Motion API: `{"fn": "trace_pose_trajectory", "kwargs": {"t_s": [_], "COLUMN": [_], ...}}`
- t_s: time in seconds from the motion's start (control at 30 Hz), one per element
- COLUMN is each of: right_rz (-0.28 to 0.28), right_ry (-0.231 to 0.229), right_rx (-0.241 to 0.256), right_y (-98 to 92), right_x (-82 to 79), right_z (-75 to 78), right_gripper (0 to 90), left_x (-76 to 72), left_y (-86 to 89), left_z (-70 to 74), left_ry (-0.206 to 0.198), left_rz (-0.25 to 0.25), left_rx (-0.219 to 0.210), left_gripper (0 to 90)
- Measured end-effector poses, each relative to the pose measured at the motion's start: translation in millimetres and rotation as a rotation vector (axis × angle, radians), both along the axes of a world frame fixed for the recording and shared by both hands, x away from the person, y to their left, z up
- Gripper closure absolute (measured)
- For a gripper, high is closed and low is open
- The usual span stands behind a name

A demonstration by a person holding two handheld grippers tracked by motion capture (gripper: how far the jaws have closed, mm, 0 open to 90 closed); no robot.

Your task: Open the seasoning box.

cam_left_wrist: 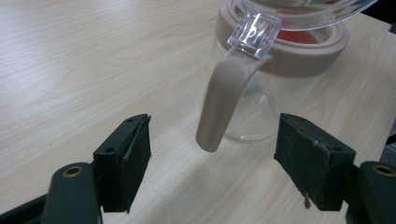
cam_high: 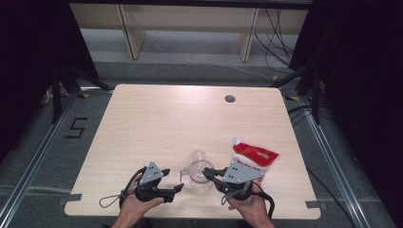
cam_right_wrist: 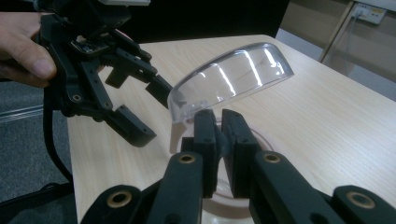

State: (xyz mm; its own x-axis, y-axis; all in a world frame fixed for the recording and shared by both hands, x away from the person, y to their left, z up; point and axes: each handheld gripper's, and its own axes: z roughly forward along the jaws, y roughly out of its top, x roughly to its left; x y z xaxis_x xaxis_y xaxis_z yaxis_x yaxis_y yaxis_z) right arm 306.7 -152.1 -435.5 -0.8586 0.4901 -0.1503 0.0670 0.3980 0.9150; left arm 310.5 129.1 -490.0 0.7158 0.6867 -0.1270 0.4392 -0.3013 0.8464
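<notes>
Fingers (cam_left_wrist: 123, 163) of the left gripper (cam_high: 177, 189) gape beside the jug handle (cam_left_wrist: 224, 102); right gripper (cam_right_wrist: 218, 135) pinches the jug's rim.

clear jug (cam_high: 198, 173) upright (lid (cam_right_wrist: 231, 79) raised), near edge

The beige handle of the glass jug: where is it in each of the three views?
High view: the handle is a small beige stub on the jug's left side, near the table's front edge.
Left gripper view: centre, hanging between the open left claw.
Right gripper view: a beige strip just left of the right claw.
Shared landmark: the raised clear lid.
</notes>
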Motion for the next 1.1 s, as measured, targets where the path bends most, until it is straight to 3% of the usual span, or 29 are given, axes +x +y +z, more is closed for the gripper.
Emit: {"fn": "trace_pose_trajectory", "kwargs": {"t_s": [0.03,0.3,0.4,0.43,0.47,0.6,0.67,0.77,0.83,0.9,0.93,1.1], "right_rz": [0.002,0.027,0.031,0.042,0.044,0.057,0.061,0.061,0.065,0.073,0.061,0.083], "right_ry": [0.03,0.034,0.019,0.033,0.024,0.03,0.001,0.029,0.024,0.028,0.039,0.03], "right_rx": [0.004,0.007,0.008,0.003,0.009,0.005,0.0,0.005,0.001,0.003,0.003,-0.007], "right_y": [1.5,9.4,13.7,14.7,16.6,19.8,22.5,25.8,27.6,29.0,29.3,30.4], "right_x": [-1.5,-1.6,-2.0,-2.6,-2.4,-2.1,-1.0,-2.7,-2.1,-2.6,-3.8,-2.7], "right_z": [0.2,0.7,0.3,0.7,0.5,1.0,0.0,-1.2,-2.2,-2.5,-2.8,-3.1], "right_gripper": [84.8,84.1,84.0,84.0,84.0,83.7,83.7,83.3,83.1,83.0,82.9,82.6], "left_x": [0.4,0.2,0.5,0.8,1.7,1.3,1.7,2.5,4.0,4.3,4.7,6.0], "left_y": [0.4,-1.6,-0.6,0.0,2.7,2.0,3.4,4.4,7.9,8.1,9.8,10.9], "left_z": [-0.2,-4.4,-4.7,-5.5,-4.6,-6.2,-6.0,-6.7,-7.4,-8.3,-7.9,-10.7], "left_ry": [0.003,-0.003,0.021,0.017,0.012,0.024,0.027,0.028,0.03,0.043,0.051,0.062], "left_rz": [-0.006,-0.017,-0.007,-0.002,-0.014,0.007,0.004,0.012,0.012,0.04,0.038,0.053], "left_rx": [0.006,0.029,0.029,0.024,0.055,0.017,0.03,0.025,0.033,0.012,0.029,-0.003], "left_gripper": [26.2,25.5,23.7,23.5,23.0,22.8,22.7,22.7,22.9,22.9,22.9,22.9]}}
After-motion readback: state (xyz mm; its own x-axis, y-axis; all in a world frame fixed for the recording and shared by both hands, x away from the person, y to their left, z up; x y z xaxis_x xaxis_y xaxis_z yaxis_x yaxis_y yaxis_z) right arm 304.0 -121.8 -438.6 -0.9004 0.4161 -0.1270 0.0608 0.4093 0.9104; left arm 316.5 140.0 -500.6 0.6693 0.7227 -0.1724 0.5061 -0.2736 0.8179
